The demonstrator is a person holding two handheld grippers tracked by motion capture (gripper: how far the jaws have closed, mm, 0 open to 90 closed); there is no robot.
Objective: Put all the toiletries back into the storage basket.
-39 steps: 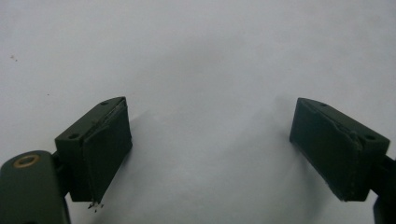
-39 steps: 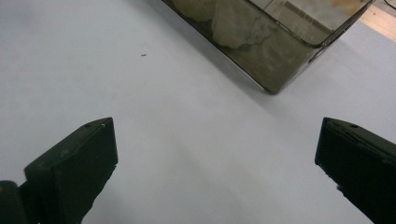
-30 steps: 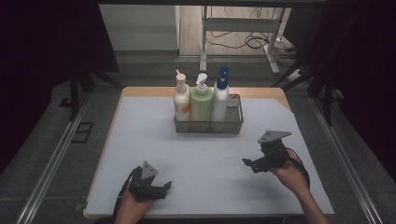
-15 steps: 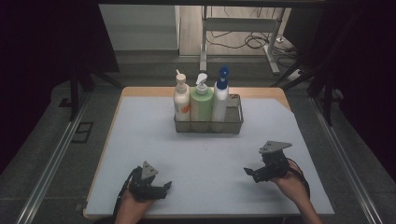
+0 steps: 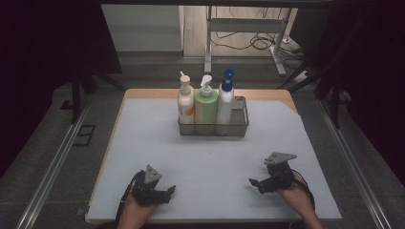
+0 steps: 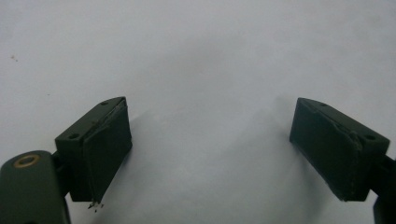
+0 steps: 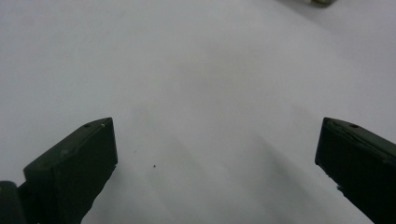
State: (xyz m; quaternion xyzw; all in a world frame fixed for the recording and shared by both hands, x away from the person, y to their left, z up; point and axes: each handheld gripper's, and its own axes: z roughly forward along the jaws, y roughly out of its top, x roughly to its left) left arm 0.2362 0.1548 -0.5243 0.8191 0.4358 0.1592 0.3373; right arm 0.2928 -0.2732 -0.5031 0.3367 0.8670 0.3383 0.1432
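Landmark: wire basket (image 5: 241,130), far centre of white mat (image 5: 143,138). Three bottles upright inside, side by side: cream pump bottle (image 5: 185,102) at basket's left end, green pump bottle (image 5: 206,106) middle, white bottle with blue cap (image 5: 225,102) right of it. Long axes vertical.

Your left gripper (image 5: 168,191) low, near mat's front edge, well short of basket, to its left; jaws wide, nothing between. Your right gripper (image 5: 254,182) likewise short of basket, to its right; jaws wide, empty. Bottles lie straight ahead of both. Right looks slightly nearer; blue-capped bottle likely its closest target.
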